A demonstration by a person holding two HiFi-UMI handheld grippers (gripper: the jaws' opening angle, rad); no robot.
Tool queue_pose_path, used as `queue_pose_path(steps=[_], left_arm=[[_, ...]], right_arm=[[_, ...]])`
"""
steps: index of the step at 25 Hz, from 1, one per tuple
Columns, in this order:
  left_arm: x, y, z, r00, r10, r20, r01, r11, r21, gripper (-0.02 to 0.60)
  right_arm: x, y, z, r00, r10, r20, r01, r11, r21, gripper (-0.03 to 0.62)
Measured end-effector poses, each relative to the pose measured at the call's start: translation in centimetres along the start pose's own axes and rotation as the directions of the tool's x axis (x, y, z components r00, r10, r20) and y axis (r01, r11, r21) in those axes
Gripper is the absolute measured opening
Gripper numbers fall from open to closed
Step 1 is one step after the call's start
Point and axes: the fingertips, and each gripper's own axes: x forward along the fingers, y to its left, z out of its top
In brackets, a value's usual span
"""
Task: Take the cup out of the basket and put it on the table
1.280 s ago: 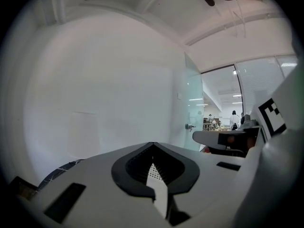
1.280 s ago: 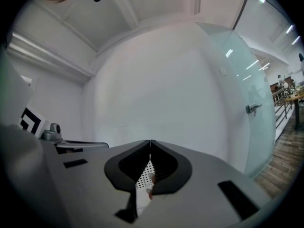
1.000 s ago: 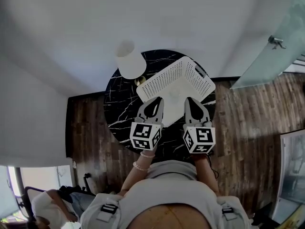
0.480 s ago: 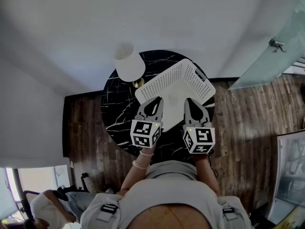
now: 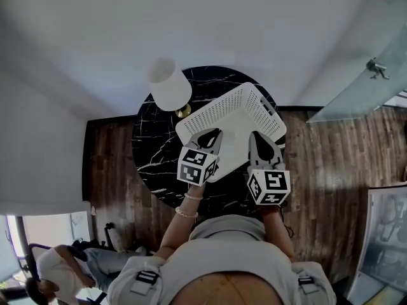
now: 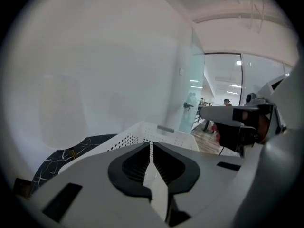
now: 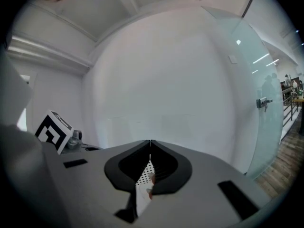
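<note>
1. The round black table [image 5: 154, 146] lies under both claws and spreads out to the left of the left claw.
2. The white basket [image 5: 202, 114] with dotted walls stands on the table, just ahead of and below both claws. Its near edge runs under their tips. In the left gripper view its far wall [image 6: 137, 131] rises right beyond the tips.
3. The lamp [image 5: 170, 84] with a white shade stands on the table ahead and to the left of the left claw, beside the basket's left wall.
4. The left claw [image 5: 213, 134] points into the basket over its near left edge. Its jaws are pressed together [image 6: 151, 144] with nothing between them.
5. The right claw [image 5: 257, 136] points the same way over the near right edge, beside the left claw but apart from it. Its tips meet [image 7: 150, 141] and grip nothing; a patch of dotted basket wall shows through the gap lower down.
6. The cup is in neither claw. The pale inside of the basket ahead of the tips is too washed out to pick it out.
</note>
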Motion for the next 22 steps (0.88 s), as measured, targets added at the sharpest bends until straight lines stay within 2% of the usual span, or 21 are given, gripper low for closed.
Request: queue_pose_path(steps=[5,15,22], left_arm=[[2.3,0.8,-2.0,0.994,0.012,-0.104,-0.010,1.000,0.018,0.038],[6.0,1.6,-4.0,0.975,0.031,-0.221,-0.019,0.998,0.056,0.058],[8.1,2.4,-5.4,0.953,0.056,-0.297,-0.030,0.995,0.090,0.083]], right_arm=[[0.0,-1.9,-0.7,1.000,-0.004,-0.021,0.004,1.000,0.013,0.012],[-0.1,-5.5,-1.5,0.999,-0.023,-0.049,0.025,0.999,0.042,0.012],[0.3,-7.3,-1.8,0.997,-0.030,-0.066,0.033,0.998,0.046,0.012]])
